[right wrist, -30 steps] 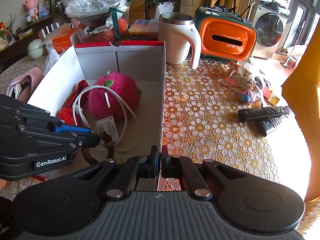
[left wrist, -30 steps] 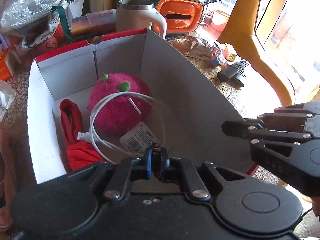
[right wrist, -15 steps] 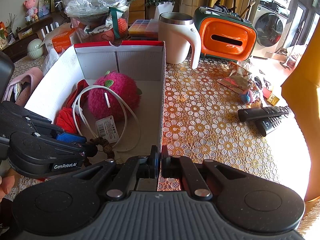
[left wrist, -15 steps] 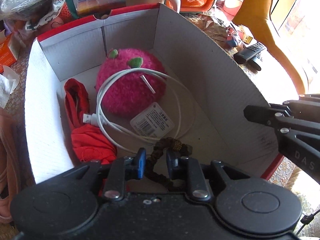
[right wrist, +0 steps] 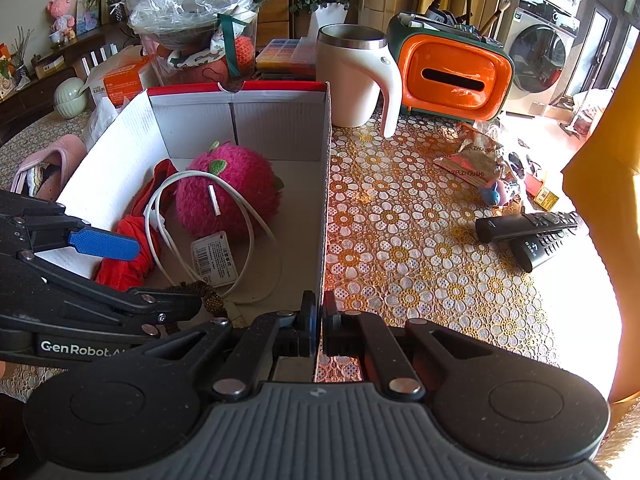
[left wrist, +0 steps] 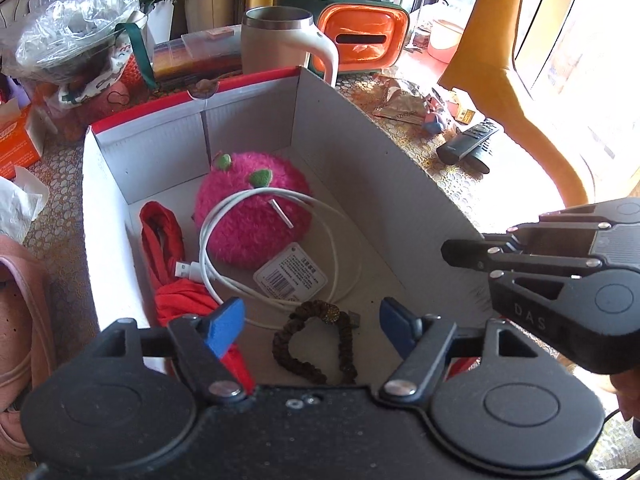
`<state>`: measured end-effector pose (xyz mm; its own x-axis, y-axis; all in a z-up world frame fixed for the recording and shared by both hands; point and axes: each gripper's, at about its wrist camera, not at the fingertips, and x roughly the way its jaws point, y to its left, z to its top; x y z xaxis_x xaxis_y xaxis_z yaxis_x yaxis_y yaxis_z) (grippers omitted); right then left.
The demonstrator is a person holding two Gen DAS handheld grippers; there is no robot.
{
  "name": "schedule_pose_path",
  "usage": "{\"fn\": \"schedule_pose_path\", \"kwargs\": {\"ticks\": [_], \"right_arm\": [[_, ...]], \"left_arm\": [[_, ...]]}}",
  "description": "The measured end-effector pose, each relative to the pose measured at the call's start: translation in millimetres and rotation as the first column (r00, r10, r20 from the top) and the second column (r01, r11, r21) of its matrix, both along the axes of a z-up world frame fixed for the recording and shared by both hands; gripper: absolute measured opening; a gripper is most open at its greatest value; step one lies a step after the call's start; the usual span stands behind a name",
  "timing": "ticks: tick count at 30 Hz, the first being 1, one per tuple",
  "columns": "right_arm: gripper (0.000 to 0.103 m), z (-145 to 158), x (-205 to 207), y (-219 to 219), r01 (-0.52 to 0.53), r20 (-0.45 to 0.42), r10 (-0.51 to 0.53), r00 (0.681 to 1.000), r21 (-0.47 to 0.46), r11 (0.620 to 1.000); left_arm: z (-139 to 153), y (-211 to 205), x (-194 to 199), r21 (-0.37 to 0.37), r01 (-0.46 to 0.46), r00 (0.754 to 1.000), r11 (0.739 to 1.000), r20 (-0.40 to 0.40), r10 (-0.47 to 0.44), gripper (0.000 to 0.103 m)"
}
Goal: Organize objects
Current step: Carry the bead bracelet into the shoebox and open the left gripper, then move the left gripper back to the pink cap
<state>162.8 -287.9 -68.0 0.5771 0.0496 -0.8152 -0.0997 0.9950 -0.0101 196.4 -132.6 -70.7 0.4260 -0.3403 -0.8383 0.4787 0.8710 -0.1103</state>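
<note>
Brown, knobbly beads form a looped bracelet [left wrist: 316,340] lying on the floor of our white corrugated cardboard box [left wrist: 384,184], below and between the left gripper [left wrist: 312,320], whose jaws have just been opening and now stand released. Beyond them sit a fuzzy pink plush ball [left wrist: 252,208], a coiled white cable [left wrist: 224,276] and crumpled red cloth [left wrist: 176,296]. Our right gripper [right wrist: 321,320] is clenched on the box wall's edge.

Brown bead bracelet [left wrist: 316,340] lying in box [left wrist: 120,200]
</note>
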Motion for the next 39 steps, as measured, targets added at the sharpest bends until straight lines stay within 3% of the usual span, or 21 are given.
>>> {"fn": "schedule_pose_path", "kwargs": {"ticks": [11, 24, 31, 39], "right_arm": [[0.002, 0, 0, 1, 0.0, 0.001, 0.0, 1.0, -0.001, 1.0], [0.002, 0, 0, 0, -0.001, 0.001, 0.001, 1.0, -0.004, 1.0], [0.002, -1, 1, -1, -0.003, -0.001, 0.003, 1.0, -0.008, 1.0], [0.002, -2, 2, 0, -0.002, -0.001, 0.002, 1.0, -0.017, 1.0]], "left_arm": [[42, 24, -27, -0.02, 0.009, 0.994, 1.0, 0.108, -0.007, 0.101], [72, 91, -47, -0.06, -0.123, 0.975, 0.991, 0.179, 0.132, 0.103], [66, 143, -43, -0.075, -0.245, 0.954, 0.967, 0.158, 0.254, 0.103], [52, 201, -36, -0.071, -0.342, 0.916, 0.937, 0.195, 0.349, 0.103]]}}
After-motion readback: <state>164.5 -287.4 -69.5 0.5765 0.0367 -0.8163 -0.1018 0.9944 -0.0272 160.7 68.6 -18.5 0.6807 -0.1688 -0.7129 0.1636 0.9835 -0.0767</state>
